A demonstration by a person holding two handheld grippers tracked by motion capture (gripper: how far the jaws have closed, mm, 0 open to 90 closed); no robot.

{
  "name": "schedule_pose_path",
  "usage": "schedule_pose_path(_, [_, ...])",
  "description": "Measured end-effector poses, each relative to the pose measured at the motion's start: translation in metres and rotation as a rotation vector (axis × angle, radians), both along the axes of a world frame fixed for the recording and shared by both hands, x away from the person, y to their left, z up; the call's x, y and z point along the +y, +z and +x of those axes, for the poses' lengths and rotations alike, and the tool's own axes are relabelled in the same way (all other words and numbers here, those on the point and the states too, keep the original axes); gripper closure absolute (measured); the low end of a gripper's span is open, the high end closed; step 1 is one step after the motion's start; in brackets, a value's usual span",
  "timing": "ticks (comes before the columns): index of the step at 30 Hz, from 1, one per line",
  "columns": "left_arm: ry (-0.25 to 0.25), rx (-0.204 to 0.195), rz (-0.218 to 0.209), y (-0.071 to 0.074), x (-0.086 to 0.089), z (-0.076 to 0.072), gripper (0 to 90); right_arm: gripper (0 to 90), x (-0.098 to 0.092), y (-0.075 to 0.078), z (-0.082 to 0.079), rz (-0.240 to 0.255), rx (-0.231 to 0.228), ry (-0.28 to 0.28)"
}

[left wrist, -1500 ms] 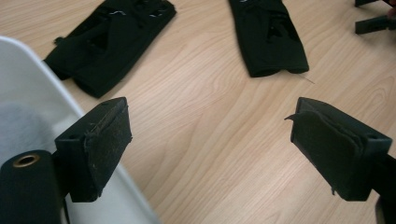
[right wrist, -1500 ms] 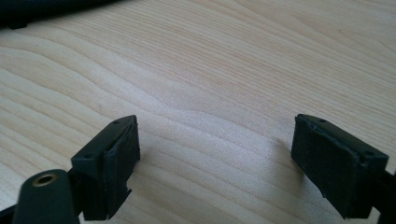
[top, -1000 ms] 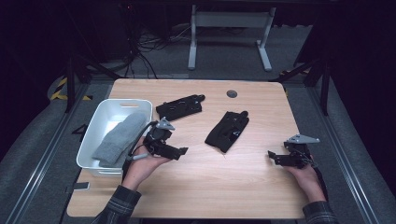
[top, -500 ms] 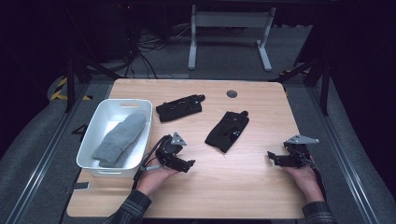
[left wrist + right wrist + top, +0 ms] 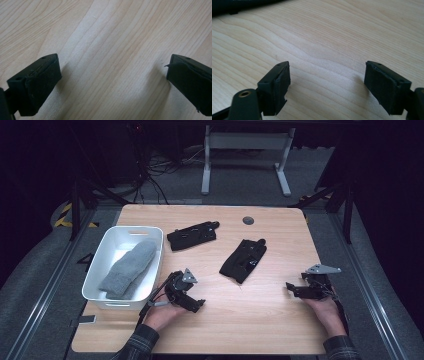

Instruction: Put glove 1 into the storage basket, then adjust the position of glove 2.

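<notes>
Dark flooring and cables surrounded a pale wood bench (image 5: pixel 260 320), and no brand, label or writing could be read on anything there. At the left edge sat a white tub (image 5: pixel 106 251) with a grey sock (image 5: pixel 127 269) lying lengthwise in it, soft, ribbed and slightly curved. Just beside the tub's near right corner rested the left gripper (image 5: pixel 196 305), low over bare wood; its jaws had just been opening and stood wide apart with nothing between them, as the left gripper view confirmed. Beyond it lay a flat black sock (image 5: pixel 192 235), and right of centre a second black sock (image 5: pixel 243 260), folded and angled. A small dark round cap (image 5: pixel 248 220) marked the far edge. At the right, the right gripper (image 5: pixel 291 289) hovered near the bench edge, its jaws having just narrowed a little yet apart and empty.
</notes>
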State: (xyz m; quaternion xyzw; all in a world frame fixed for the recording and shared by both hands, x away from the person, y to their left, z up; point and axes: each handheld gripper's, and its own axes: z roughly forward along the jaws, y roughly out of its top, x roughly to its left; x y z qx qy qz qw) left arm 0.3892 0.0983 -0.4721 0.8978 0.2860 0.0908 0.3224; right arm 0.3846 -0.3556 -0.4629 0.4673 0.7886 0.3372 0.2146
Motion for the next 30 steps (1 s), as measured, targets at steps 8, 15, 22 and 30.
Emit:
schedule_pose_path(8, [0.007, -0.043, -0.057, -0.006, 0.007, -0.003, 0.0, 41.2, 0.008, 0.013, -0.001, 0.044, -0.003, 0.055])
schedule_pose_path(15, [0.018, -0.044, -0.061, -0.006, 0.008, -0.003, 0.7, 73.9, 0.028, 0.027, 0.006, 0.046, -0.018, 0.126])
schedule_pose_path(22, [0.026, -0.042, -0.057, -0.006, 0.007, -0.003, 0.9, 90.0, 0.049, 0.037, 0.023, 0.063, -0.03, 0.182])
schedule_pose_path(30, [0.028, -0.038, -0.057, -0.006, 0.007, -0.003, 0.2, 90.0, 0.076, 0.039, 0.044, 0.061, -0.026, 0.24])
